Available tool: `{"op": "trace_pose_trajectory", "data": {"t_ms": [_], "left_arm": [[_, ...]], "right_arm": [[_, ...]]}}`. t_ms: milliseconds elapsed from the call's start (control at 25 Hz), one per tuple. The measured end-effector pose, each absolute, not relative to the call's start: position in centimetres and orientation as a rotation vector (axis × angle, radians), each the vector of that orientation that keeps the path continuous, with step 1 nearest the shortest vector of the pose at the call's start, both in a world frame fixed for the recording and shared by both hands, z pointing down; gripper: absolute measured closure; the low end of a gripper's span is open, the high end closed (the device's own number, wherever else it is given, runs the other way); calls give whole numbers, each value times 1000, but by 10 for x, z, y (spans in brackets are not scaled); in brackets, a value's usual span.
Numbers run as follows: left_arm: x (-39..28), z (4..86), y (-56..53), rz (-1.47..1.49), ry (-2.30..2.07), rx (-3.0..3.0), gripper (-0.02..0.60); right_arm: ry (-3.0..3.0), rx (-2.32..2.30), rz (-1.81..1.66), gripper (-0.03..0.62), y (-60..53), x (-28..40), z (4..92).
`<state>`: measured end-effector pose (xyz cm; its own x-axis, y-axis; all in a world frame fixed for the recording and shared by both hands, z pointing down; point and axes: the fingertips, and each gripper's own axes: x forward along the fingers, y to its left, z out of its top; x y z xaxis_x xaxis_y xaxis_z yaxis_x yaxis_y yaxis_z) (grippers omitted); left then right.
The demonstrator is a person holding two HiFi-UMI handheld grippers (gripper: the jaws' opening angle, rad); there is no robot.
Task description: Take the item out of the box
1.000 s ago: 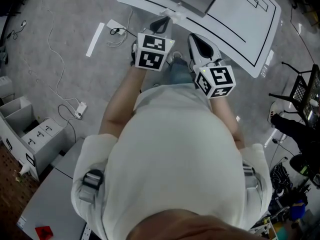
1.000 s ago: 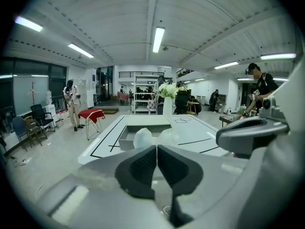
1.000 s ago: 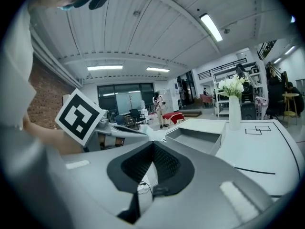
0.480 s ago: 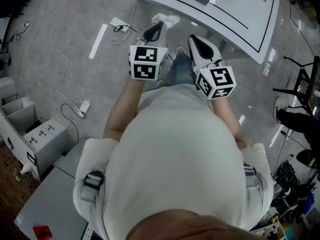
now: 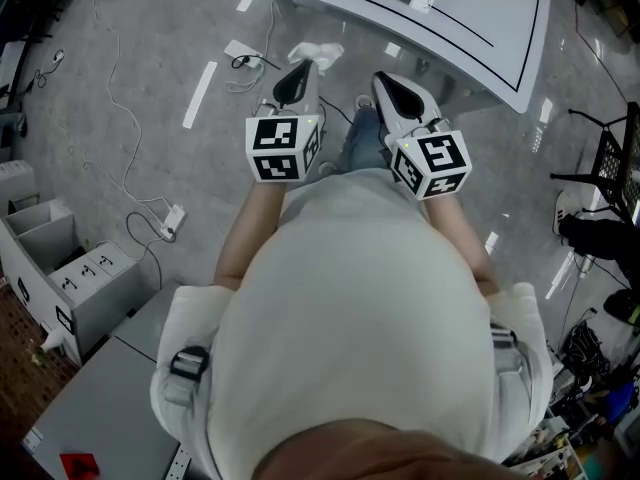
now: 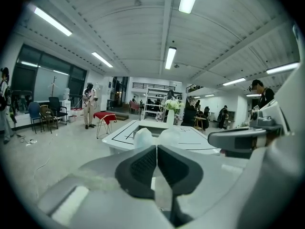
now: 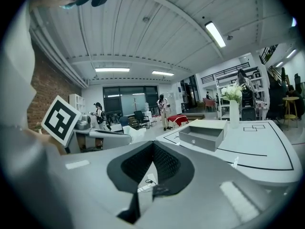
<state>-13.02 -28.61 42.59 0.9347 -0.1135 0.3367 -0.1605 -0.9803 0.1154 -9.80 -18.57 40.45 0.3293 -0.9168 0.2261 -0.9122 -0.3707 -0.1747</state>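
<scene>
Head view: left gripper (image 5: 303,68) clear of table (image 5: 500,58), white crumpled item (image 5: 318,53) at its tips, over floor.
Left gripper view: jaws pinched on white crumpled item, lumps bulging past tips.
Right gripper view: right gripper (image 7: 152,146) closed, empty; grey box (image 7: 202,133) on table.
Extraction looks done; set-down probably left.

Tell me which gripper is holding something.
The left gripper: a white crumpled item sticks out of its shut jaws; the right gripper holds nothing.
</scene>
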Motion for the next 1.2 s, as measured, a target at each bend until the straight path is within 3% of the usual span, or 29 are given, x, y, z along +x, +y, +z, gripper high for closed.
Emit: {"op": "trace_pose_trajectory", "data": {"t_ms": [1200], "left_arm": [[-174, 430, -288, 431, -319, 2920, 572]], "right_arm": [[1818, -2551, -440, 594, -183, -126, 409]]}}
